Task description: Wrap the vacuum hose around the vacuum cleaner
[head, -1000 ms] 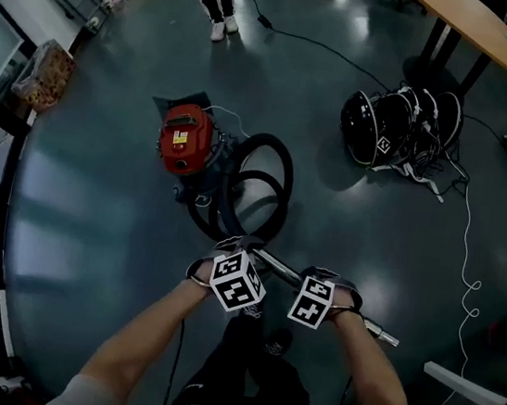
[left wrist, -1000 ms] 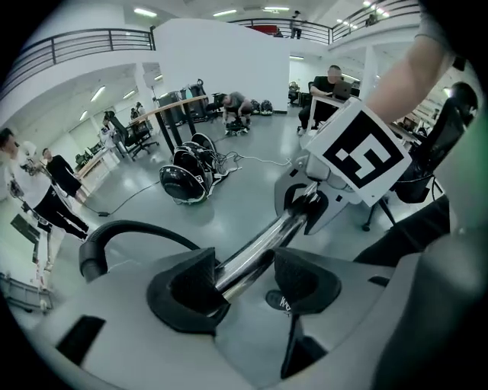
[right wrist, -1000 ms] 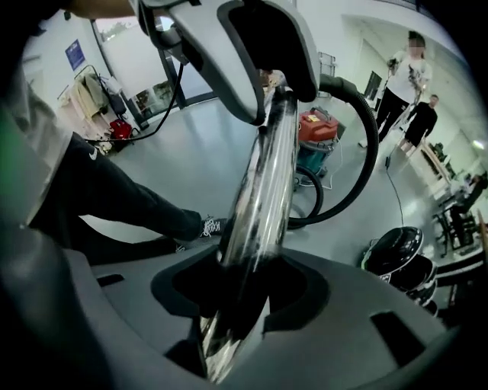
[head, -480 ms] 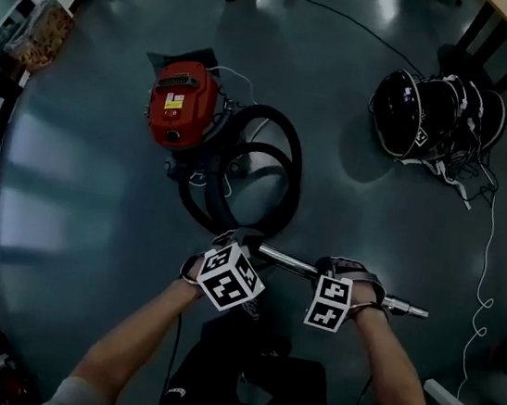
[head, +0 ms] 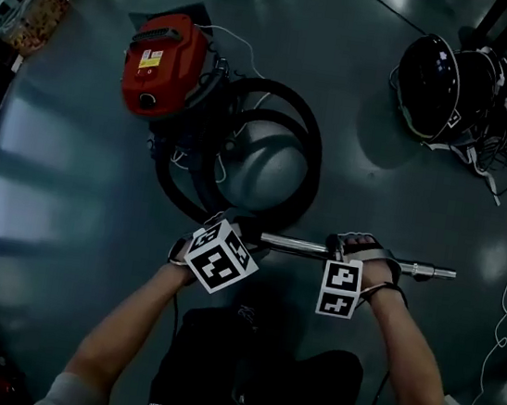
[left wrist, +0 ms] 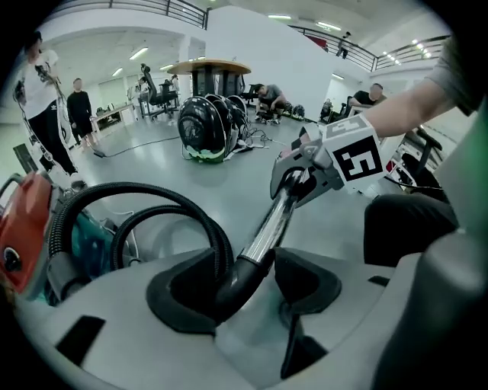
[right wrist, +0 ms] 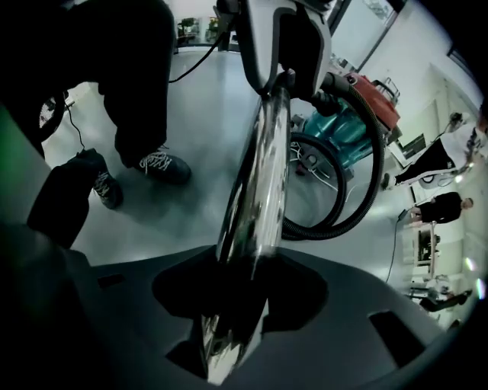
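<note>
Both grippers have sunk toward the floor [head: 64, 217], bringing the chrome wand [head: 303, 246] down level. The left gripper [left wrist: 244, 283] has its jaws wide, clamped on the black hose handle [left wrist: 227, 289]. The right gripper [right wrist: 236, 305] has its jaws half closed on the wand. The vacuum hose [head: 310, 149] lies looped beside the red vacuum cleaner [head: 161, 62].

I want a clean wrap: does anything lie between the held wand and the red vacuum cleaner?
Only hose loops and a thin white cord lie between wand and vacuum cleaner; nothing else visible.
</note>
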A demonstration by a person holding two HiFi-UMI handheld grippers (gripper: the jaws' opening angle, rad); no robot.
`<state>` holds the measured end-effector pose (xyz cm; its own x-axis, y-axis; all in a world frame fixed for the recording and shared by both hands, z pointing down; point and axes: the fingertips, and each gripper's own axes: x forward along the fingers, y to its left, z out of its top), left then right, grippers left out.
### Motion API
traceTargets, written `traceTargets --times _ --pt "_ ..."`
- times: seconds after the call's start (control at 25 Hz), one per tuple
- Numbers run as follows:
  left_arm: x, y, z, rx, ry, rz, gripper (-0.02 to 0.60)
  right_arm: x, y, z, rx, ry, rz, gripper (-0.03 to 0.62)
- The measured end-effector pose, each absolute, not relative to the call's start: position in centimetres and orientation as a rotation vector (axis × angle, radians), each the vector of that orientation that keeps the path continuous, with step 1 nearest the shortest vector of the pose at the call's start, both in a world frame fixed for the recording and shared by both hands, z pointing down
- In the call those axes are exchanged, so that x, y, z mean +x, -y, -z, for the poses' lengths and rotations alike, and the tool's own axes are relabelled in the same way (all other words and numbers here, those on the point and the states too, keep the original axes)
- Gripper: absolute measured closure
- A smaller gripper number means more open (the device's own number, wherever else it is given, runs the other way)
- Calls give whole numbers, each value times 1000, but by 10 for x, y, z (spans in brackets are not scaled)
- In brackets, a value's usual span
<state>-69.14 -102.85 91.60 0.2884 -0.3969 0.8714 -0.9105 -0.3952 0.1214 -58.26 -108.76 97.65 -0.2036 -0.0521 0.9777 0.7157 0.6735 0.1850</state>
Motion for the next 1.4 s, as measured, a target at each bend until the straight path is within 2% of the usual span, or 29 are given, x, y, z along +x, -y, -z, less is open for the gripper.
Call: traceTargets --times 0.32,0.6,0.88,1.4 --pt "-715 1008 -1031 1883 1113 -1075 331 -611 1094 -1077 -608 1620 867 431" --pt "-738 1008 -1095 1870 1185 -1177 331 -640 1095 -1137 -667 1655 817 434" --pt "-751 1018 -1134 1857 1193 -1212 339 -653 1105 -1171 -697 1726 630 456" --pt "-763 1024 -1176 1793 1105 -1262 344 -666 1106 -1213 -734 1779 424 456"
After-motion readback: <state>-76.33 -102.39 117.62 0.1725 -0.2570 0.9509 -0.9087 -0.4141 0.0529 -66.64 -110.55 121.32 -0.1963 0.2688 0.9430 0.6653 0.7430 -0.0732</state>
